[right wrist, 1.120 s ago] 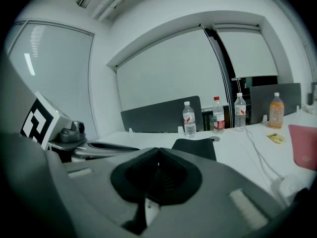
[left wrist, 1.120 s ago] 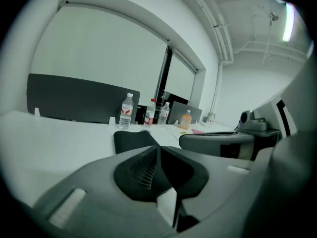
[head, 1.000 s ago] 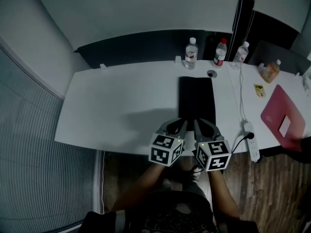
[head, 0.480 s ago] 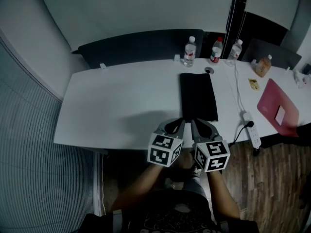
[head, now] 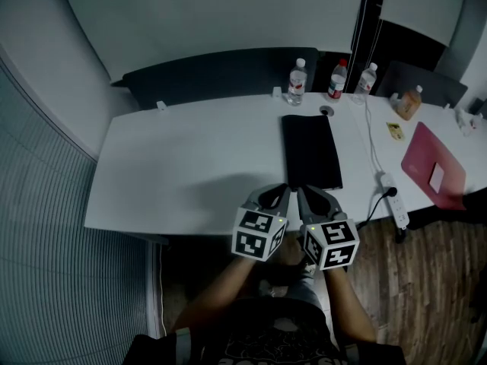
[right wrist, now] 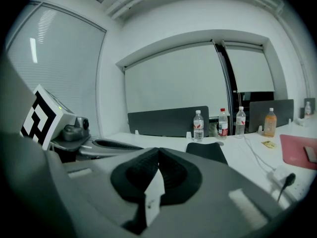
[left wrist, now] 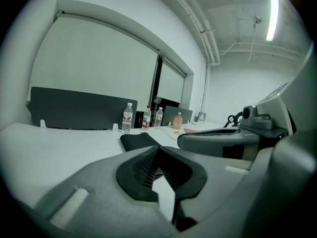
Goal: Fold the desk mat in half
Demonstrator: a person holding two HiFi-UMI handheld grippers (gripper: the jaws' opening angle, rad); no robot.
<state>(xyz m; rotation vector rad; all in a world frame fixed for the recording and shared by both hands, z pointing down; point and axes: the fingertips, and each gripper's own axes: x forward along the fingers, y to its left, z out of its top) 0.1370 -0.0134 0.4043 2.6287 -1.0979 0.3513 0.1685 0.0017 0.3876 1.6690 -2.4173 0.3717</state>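
L gripper (head: 284,191) & R gripper (head: 301,192): jaws shut, nothing in them, side by side at the near edge of the desk (head: 190,158). Mat (head: 310,152) lies just ahead, flat and narrow, prob. folded already. Best now: check the edges line up, don't nudge it. White top, bottles (head: 296,82) at back, wood floor.

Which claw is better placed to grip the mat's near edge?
Probably right. The right claw, shut, faces the near edge of the black rectangular desk mat; the left claw, also shut, sits off its left corner.
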